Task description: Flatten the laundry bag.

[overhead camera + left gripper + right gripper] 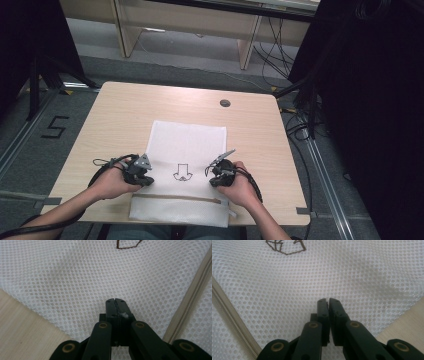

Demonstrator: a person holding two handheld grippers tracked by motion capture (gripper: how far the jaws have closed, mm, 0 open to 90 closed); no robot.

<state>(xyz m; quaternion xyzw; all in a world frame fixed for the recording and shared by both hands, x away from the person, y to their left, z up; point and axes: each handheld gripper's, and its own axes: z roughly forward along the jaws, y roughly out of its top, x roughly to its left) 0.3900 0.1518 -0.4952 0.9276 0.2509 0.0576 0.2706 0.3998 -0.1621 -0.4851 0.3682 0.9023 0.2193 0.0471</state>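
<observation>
the white mesh bag [187, 150] is lying flat on the table [120, 115], close to the person. the left gripper [116, 300] is pinching the mesh tight, and the right gripper [328, 300] is nearly closed on it too. both should be lifting together, slowly, so the bag is not slipping.

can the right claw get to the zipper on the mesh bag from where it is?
Probably yes. The right claw rests shut on the mesh bag, and the zipper runs just nearer the person, with bare mesh between them. It would have to open first.
</observation>
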